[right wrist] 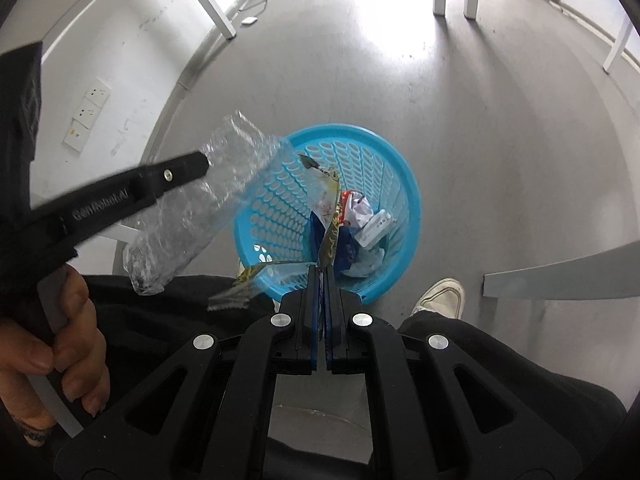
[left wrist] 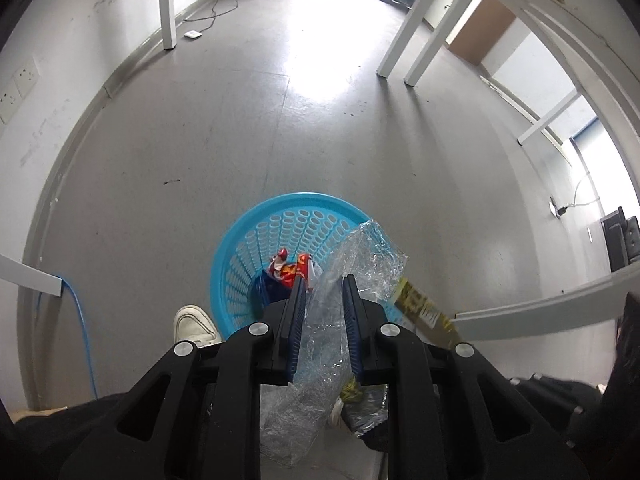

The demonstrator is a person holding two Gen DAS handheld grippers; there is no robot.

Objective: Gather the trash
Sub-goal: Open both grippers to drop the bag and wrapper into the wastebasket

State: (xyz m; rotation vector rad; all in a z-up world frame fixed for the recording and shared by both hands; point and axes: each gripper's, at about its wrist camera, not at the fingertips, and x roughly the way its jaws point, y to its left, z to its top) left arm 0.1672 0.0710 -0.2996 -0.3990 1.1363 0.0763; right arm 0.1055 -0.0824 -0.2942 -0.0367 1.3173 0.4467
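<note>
Left gripper [left wrist: 323, 280] pinching clear bag [left wrist: 360, 252], right gripper [right wrist: 321, 270] clamped on yellow wrapper [right wrist: 330, 236], both above blue basket [right wrist: 404, 168]. Best lowered inside the rim before releasing, bag first, lest either drift onto floor [left wrist: 200, 140].

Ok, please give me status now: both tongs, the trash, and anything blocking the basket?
Left tongs shut on clear plastic bag. Right tongs shut on yellow wrapper. Both above blue basket, trash already inside. Nothing blocking the basket opening.

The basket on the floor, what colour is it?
Light blue basket, with rows of holes; clearest in the right wrist view.
</note>
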